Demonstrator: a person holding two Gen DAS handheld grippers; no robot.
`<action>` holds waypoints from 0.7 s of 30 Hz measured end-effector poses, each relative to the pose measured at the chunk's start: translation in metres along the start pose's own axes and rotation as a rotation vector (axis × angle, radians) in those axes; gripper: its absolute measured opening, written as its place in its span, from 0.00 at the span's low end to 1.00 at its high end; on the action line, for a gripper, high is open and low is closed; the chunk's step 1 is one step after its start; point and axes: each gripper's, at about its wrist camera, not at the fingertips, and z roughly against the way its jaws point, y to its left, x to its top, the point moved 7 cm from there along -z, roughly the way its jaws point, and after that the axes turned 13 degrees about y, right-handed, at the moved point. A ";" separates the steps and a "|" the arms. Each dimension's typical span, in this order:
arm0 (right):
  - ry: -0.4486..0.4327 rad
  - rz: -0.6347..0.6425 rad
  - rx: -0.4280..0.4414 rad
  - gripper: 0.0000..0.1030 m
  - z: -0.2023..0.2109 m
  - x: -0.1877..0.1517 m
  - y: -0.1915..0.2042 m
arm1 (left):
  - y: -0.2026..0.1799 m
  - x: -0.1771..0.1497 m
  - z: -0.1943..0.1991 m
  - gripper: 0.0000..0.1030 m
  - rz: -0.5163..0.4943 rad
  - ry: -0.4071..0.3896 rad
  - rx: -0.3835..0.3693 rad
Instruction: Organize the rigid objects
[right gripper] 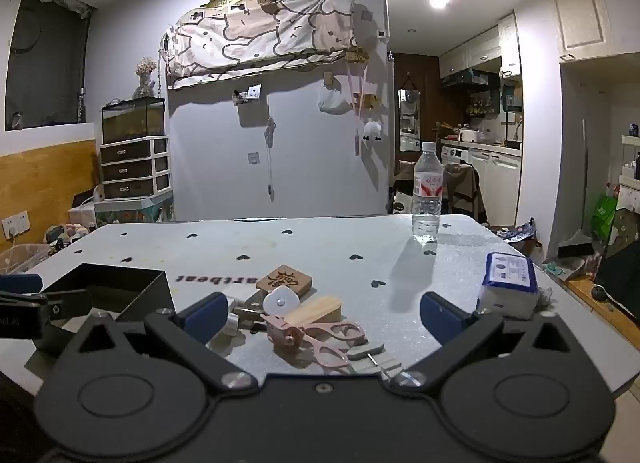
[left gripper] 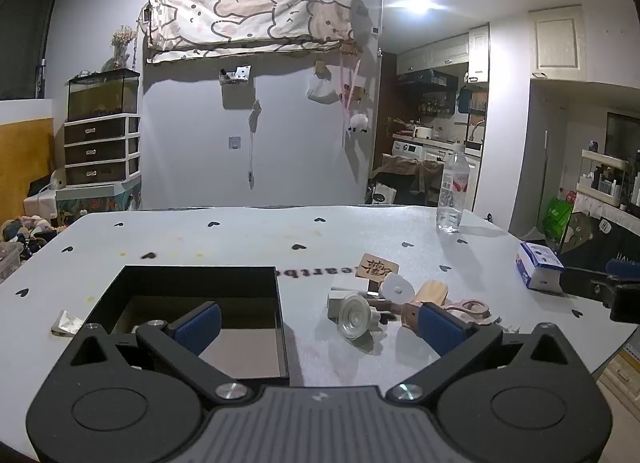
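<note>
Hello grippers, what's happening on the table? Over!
Left gripper open, empty. Right gripper open, empty. Small objects piled beside empty black box. Nothing blocking.

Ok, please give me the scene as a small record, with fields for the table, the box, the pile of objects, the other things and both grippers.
table: white cover with small black hearts
box: black open box, on the left, nothing visible inside
pile: beside the box; wooden tile with a character, pink scissors-like tool, round metal part, white heart-shaped piece, light wooden block
other things: clear water bottle upright at the far edge; blue and white packet on the right
left gripper: open, holds nothing
right gripper: open, holds nothing
</note>
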 end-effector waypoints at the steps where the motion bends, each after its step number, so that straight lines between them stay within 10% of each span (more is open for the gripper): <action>1: 0.007 -0.002 0.001 1.00 0.000 0.000 0.000 | 0.000 0.000 0.000 1.00 0.000 0.004 0.001; 21: 0.007 -0.003 0.000 1.00 0.000 0.000 -0.001 | 0.000 0.000 0.000 1.00 -0.003 0.006 0.002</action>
